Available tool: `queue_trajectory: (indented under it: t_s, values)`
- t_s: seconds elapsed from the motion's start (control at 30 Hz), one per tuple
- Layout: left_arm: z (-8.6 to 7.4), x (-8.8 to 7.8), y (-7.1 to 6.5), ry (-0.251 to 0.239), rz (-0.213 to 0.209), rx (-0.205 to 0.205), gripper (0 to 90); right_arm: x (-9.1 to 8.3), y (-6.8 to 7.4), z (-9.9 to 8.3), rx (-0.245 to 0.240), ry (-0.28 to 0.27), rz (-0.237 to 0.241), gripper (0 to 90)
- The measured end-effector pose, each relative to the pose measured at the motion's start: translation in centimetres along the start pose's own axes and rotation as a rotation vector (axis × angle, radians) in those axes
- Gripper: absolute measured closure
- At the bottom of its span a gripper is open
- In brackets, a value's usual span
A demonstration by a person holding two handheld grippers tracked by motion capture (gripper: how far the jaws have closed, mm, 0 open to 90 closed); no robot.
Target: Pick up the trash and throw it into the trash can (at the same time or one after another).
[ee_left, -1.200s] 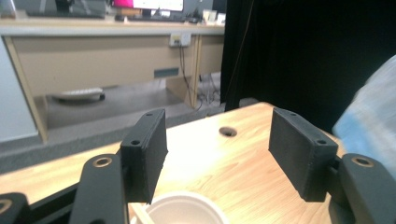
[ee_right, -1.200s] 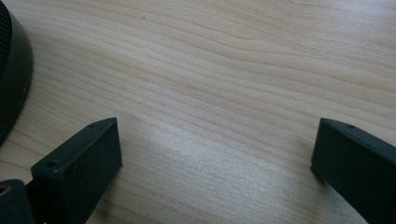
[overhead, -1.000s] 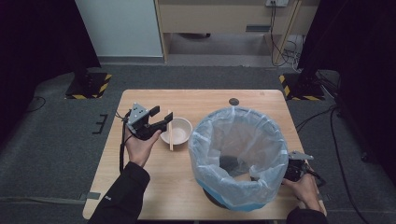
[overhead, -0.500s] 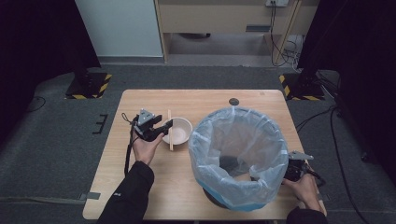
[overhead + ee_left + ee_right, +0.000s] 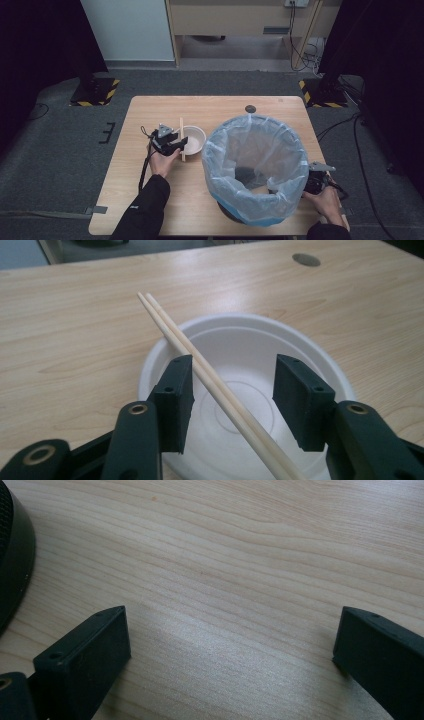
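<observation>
Our left gripper (image 5: 232, 400) half-open over white bowl (image 5: 250, 365), jaws just closing, chopsticks (image 5: 220, 390) between w/o pad contact, lower ends cut off, right gripper (image 5: 230, 660) wide open, nothing held, bin (image 5: 256, 167) hides it partly.

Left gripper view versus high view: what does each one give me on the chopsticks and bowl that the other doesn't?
The left gripper view alone shows how the tongs stand: the chopsticks lie as a pair between the two jaws, close by the left one, which have just been closing, with no pad clearly pressing yet. The high view alone shows the lined bin beside the bowl, the left gripper and the right gripper low by the bin. Both show the chopsticks resting across the white bowl on the wooden table.
</observation>
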State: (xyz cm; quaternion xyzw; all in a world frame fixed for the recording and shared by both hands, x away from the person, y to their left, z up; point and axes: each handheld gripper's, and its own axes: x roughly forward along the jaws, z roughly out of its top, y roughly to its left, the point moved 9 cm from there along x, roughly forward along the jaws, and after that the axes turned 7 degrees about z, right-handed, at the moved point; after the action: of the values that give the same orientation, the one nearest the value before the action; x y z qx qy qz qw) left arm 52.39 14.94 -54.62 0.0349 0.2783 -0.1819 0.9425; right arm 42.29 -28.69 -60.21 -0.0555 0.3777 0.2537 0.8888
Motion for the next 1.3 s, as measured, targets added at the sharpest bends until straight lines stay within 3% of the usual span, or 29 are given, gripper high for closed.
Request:
queue_trajectory:
  t_s: [0.53,0.8,1.07,1.3]
  values:
    - [-1.2,0.9,-0.7,0.059,-0.022,-0.025,68.7,0.0,0.0,0.0,-0.001,0.0,0.001,2.0]
    - [-2.0,1.2,-0.5,0.107,-0.017,-0.015,78.5,0.0,0.0,0.0,-0.001,0.0,0.001,2.0]
    - [-2.0,0.9,-0.6,0.114,-0.028,-0.016,79.3,0.0,0.0,0.0,-0.001,0.0,0.0,2.0]
    - [-1.2,0.0,-0.5,0.087,-0.043,-0.017,79.4,0.0,0.0,0.0,-0.001,0.0,0.001,2.0]
